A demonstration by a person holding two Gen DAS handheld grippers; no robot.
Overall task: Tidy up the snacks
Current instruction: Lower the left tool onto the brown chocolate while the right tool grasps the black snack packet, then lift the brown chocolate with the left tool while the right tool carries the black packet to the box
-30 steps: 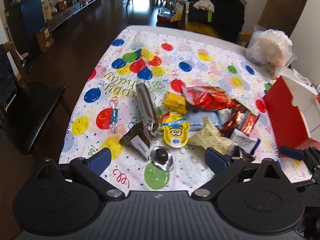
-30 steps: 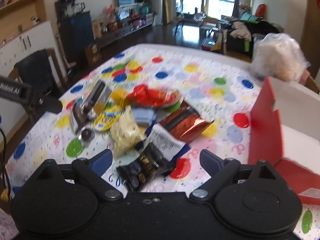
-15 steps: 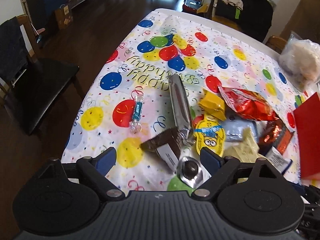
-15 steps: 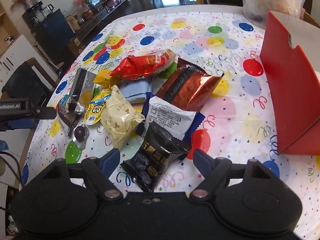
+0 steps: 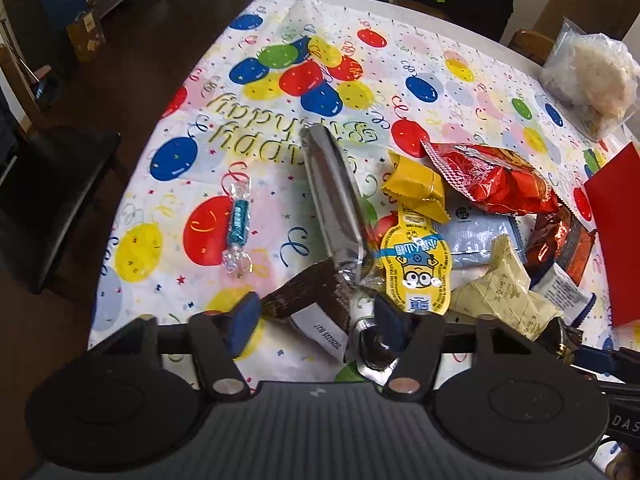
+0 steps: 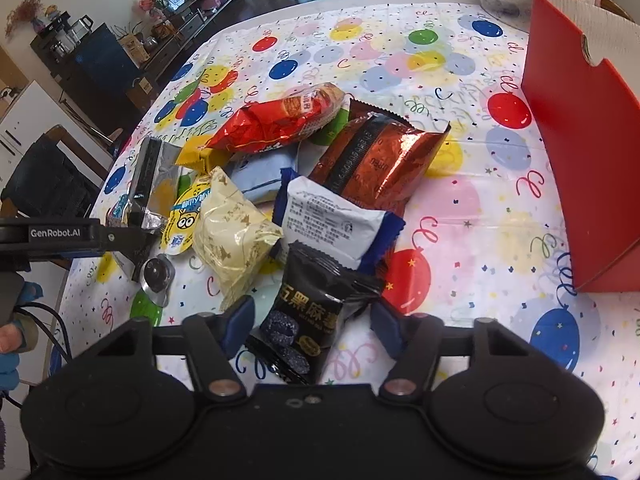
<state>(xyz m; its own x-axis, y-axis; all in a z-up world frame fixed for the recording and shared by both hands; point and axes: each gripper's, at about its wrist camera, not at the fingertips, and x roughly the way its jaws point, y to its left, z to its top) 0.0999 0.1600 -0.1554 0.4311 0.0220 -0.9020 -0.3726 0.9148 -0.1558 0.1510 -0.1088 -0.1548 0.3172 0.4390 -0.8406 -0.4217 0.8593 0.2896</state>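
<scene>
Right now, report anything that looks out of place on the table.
The snacks lie in a loose overlapping heap, none in the red box. One teal twist-wrapped candy lies alone, apart from the heap. Nothing looks spilled or torn.

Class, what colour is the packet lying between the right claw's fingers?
Black packet with gold lettering; the right wrist view shows it best.

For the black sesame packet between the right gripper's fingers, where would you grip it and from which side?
Grip the black packet across its puffed middle, coming down from above at a slant as the right gripper does now. It lies flat, lengthwise along the fingers, its narrow width between them, and its sealed ends are thin and floppy. The jaws are closing around it, though the pads do not seem to press on it yet.
</scene>
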